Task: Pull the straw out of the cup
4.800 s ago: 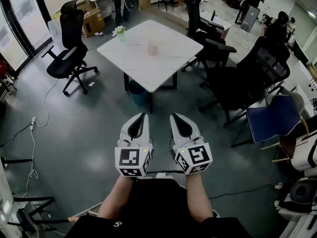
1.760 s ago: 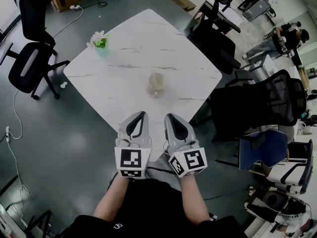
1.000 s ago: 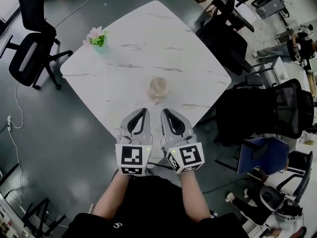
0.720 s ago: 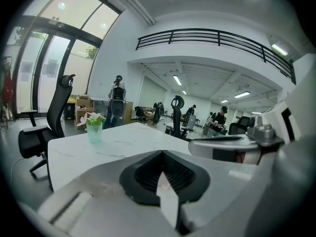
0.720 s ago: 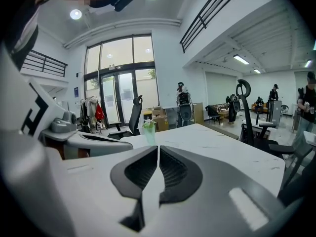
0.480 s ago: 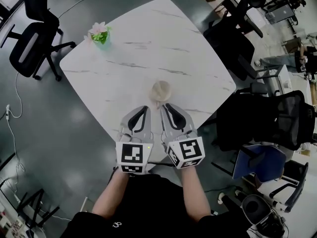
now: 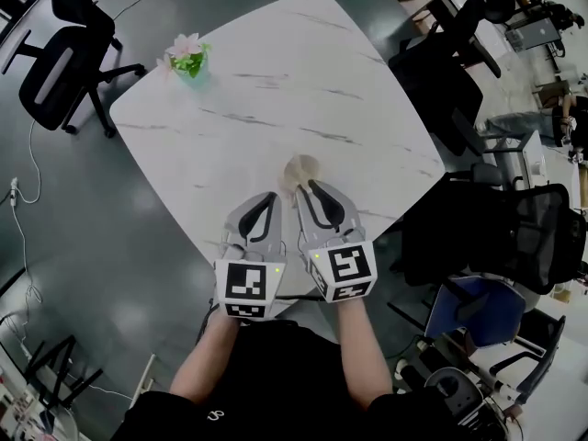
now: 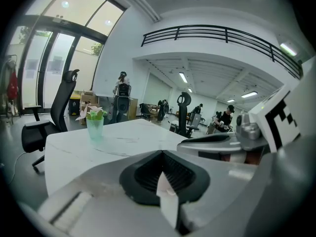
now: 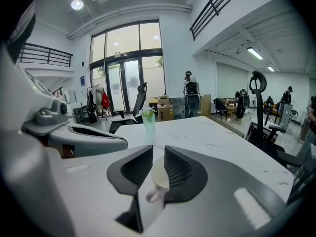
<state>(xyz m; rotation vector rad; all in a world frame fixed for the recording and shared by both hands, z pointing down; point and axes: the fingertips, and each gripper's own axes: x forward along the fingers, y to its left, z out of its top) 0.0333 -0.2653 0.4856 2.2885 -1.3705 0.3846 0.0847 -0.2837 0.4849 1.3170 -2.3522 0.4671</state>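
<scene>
A pale, cream-coloured cup [image 7: 299, 165] stands on the white marble table [image 7: 276, 81] near its front corner. In the right gripper view a pale pinkish piece [image 9: 152, 197], which looks like the straw, hangs over the cup's [image 9: 159, 179] near rim. My right gripper [image 7: 307, 187] is level with the cup's near side. Its jaws are opening, and the cup shows through the gap beyond them without being touched. My left gripper [image 7: 268, 197] hovers just left of the cup, jaws together and holding nothing.
A green cup holding a paper flower [image 7: 190, 59] stands at the table's far left corner. Black office chairs flank the table, one at the left [image 7: 57, 55] and others at the right [image 7: 501, 237]. People stand far across the room.
Both grippers have moved forward and down over the table's front corner. The right one's tips now reach the cup's near side, and its jaws have parted.
</scene>
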